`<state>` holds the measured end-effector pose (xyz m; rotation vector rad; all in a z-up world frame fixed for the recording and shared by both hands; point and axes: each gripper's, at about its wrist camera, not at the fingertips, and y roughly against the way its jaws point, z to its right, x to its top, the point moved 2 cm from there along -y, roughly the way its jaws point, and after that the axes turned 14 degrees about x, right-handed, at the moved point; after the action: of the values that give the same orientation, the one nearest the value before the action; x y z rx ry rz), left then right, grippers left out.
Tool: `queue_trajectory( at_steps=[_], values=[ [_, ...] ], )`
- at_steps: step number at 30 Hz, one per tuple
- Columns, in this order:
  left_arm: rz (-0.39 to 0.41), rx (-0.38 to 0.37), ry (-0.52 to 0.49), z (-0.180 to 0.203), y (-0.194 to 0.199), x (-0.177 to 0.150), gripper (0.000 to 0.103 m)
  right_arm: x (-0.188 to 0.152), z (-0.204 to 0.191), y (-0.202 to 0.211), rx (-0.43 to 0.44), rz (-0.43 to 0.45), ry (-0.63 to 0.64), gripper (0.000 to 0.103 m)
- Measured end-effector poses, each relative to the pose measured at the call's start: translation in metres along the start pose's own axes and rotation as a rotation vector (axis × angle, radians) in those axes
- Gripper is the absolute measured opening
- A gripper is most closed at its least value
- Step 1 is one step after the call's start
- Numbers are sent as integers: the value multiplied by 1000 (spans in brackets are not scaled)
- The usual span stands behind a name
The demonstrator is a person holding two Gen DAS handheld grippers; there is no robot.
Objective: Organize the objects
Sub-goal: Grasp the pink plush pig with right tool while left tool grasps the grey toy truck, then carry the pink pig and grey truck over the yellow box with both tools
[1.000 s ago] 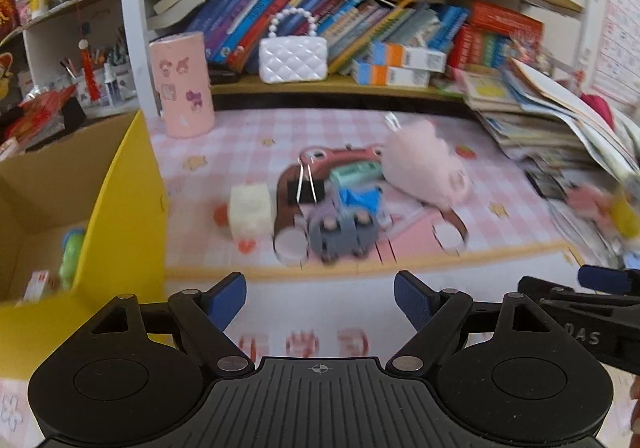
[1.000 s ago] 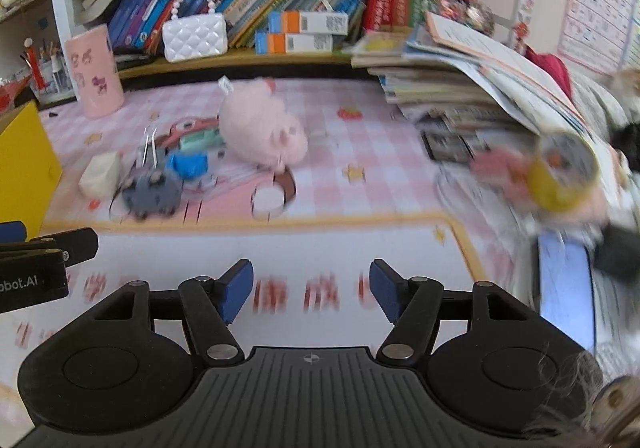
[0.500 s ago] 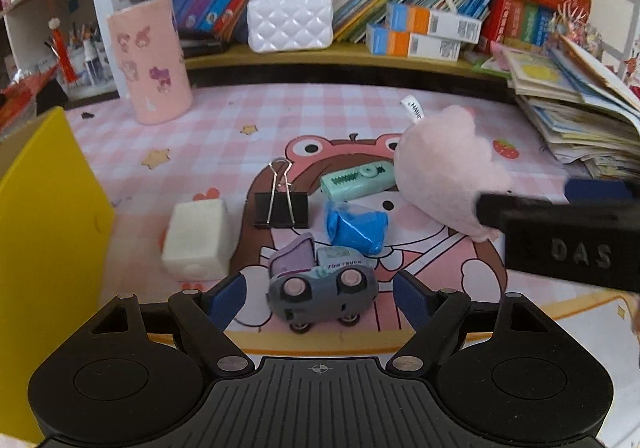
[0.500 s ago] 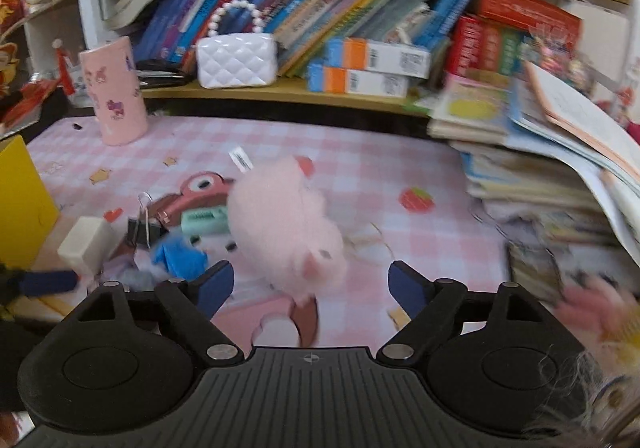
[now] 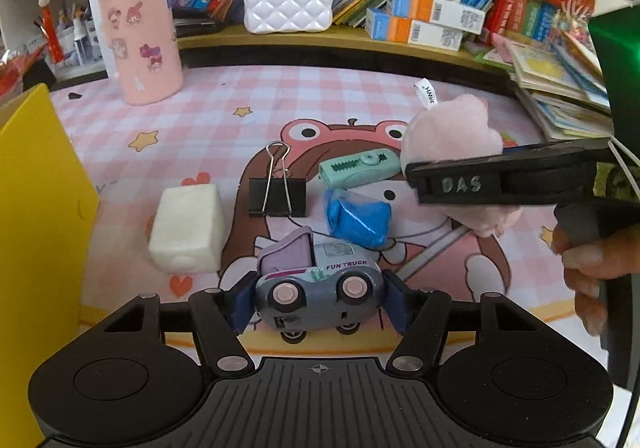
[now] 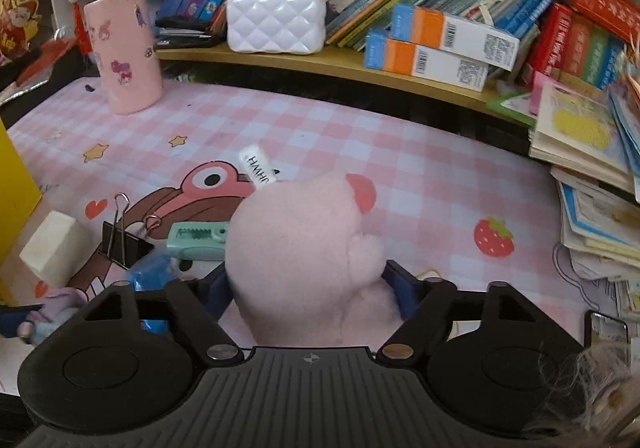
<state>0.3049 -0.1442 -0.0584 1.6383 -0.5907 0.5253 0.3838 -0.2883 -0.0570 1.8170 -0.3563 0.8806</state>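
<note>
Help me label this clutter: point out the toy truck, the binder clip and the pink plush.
toy truck (image 5: pixel 318 288), left wrist view, on its grey side between the wheels.
binder clip (image 5: pixel 277 197), left wrist view, on its black body.
pink plush (image 6: pixel 296 248), right wrist view, on its body.

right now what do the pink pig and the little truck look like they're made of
Pink pig: soft plush, matte fuzzy pile with a sewn fabric tag. Little truck: apparently hard moulded plastic, smooth and slightly glossy, with printed lettering and pink wheel hubs.

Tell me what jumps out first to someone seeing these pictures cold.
The pink plush toy fills the right gripper, whose jaws have just been closing around it. The left gripper has closed onto the grey toy truck on the cartoon mat, beside a yellow box.
</note>
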Motion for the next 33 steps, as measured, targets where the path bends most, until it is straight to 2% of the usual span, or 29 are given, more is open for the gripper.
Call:
queue_trajectory(
  at_steps=[5, 8, 14, 19, 25, 30, 33],
  values=[
    [28, -49, -61, -5, 23, -8, 64, -18, 1, 38, 25, 37, -82, 65],
    [55, -76, -103, -6, 36, -13, 64, -34, -8, 67, -29, 60, -90, 65],
    [103, -133, -138, -20, 67, -29, 64, -66, -36, 118, -138, 108, -184, 66],
    [123, -177, -135, -42, 93, -48, 64, -93, -77, 153, -213, 126, -251, 66],
    [134, -206, -122, -78, 119, -73, 64, -128, -128, 179, -245, 145, -363, 66],
    [133, -204, -108, -112, 135, -98, 64, -149, -175, 191, -265, 137, -376, 66],
    [129, -181, -86, -135, 143, -116, 64, -162, -204, 191, -247, 114, -372, 66]
  ],
)
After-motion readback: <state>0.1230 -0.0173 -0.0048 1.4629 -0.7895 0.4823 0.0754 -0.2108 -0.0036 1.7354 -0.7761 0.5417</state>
